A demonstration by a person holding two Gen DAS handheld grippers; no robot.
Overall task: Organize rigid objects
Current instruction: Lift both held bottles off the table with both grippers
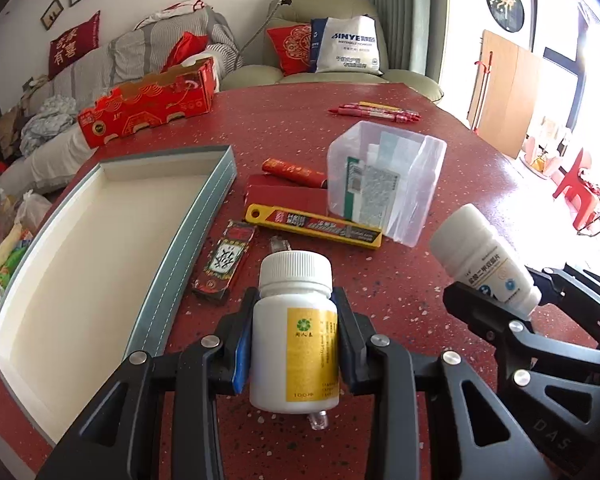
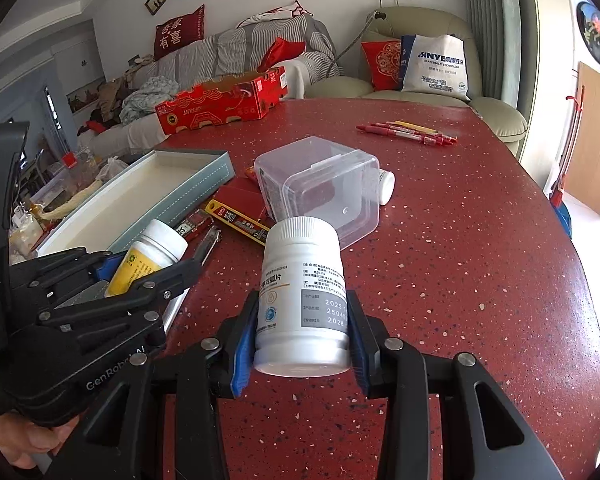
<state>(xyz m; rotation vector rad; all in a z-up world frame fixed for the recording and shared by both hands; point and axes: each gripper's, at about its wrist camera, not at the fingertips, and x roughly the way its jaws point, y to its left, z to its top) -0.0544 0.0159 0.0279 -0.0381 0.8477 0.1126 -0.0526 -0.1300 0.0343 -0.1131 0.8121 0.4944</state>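
My left gripper [image 1: 296, 320] is shut on a white pill bottle with a yellow label [image 1: 294, 332], held above the red table beside the open grey tray [image 1: 100, 248]. The same bottle shows in the right wrist view [image 2: 148, 260]. My right gripper [image 2: 302, 320] is shut on a white pill bottle with a white and grey label [image 2: 302, 292], held above the table. That bottle shows tilted in the left wrist view [image 1: 484, 256]. The tray also shows in the right wrist view [image 2: 148, 196].
On the red speckled table [image 2: 460, 260] lie a clear plastic box [image 2: 320, 188] on its side, a yellow cutter blade case [image 1: 312, 226], a small red packet [image 1: 224, 260], red boxes [image 1: 288, 192], red pens [image 1: 376, 113] and a long red carton [image 1: 148, 108].
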